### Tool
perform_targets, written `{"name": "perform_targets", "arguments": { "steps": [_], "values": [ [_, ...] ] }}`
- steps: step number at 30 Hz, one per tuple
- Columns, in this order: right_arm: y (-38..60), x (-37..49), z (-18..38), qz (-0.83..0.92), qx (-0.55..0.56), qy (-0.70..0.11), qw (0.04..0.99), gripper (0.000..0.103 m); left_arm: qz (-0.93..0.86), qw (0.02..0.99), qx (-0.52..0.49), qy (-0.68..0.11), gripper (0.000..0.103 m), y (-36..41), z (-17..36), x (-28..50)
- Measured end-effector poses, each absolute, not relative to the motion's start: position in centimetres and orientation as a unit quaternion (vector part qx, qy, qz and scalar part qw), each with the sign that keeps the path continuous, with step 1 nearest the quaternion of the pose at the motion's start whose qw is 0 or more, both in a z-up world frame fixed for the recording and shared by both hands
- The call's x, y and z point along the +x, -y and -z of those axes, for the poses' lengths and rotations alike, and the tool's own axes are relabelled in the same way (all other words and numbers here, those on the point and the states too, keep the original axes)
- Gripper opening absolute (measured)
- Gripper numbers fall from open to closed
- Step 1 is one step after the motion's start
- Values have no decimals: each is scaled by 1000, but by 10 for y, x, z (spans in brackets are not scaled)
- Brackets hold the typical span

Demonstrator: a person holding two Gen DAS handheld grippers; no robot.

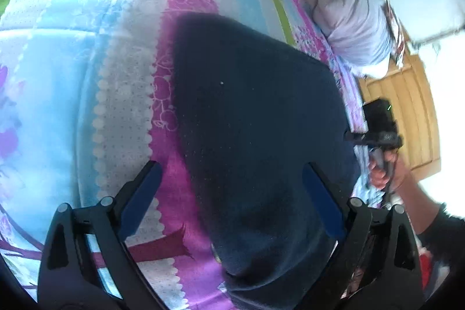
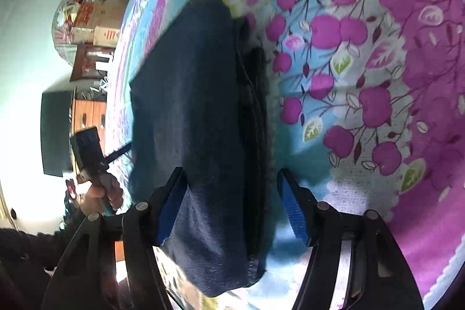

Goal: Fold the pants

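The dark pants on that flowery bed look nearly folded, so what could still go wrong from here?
1. Both grippers stand open, the left gripper and the right gripper, with the pants loose between their fingers. A careless pull back could snag the cloth and undo the fold.
2. The stacked layers show uneven edges on one side, so they might slide apart.
3. The pants lie near the edge of the bedspread and could slip off.

Pants on the bed

The folded pants [image 1: 255, 118] lay on the bedspread [image 1: 87, 63], a heaped quilt [image 1: 348, 19] behind them, a gripper at either end.
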State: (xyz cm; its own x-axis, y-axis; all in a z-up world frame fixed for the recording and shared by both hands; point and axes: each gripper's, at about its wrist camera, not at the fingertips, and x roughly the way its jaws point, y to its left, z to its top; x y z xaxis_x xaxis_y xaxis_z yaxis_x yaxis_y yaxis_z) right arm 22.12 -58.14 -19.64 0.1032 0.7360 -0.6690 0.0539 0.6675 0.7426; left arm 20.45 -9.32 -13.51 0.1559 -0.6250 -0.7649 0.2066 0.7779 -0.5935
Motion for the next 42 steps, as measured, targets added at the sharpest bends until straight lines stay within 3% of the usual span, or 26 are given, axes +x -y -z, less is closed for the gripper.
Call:
{"name": "perform_targets", "arguments": {
  "steps": [10,15,21,23,27,32,42],
  "values": [
    [566,233,216,-316,367,-592,644,68,315,731,-151,-587,93,123,137,208],
    [570,231,219,-317,368,-591,644,56,276,746,-134,-590,88,108,129,201],
    [563,229,215,-306,339,-593,663,55,255,762,-78,-590,91,133,133,209],
    [557,227,210,-297,334,-591,671,56,260,765,-82,-584,103,139,135,213],
    [560,229,216,-302,373,-587,652,64,249,780,-66,-570,103,151,139,217],
    [557,235,216,-312,364,-599,641,64,217,803,41,-554,103,180,145,209],
    [539,240,209,-299,304,-619,659,64,172,797,49,-577,103,191,144,224]
  ]
}}
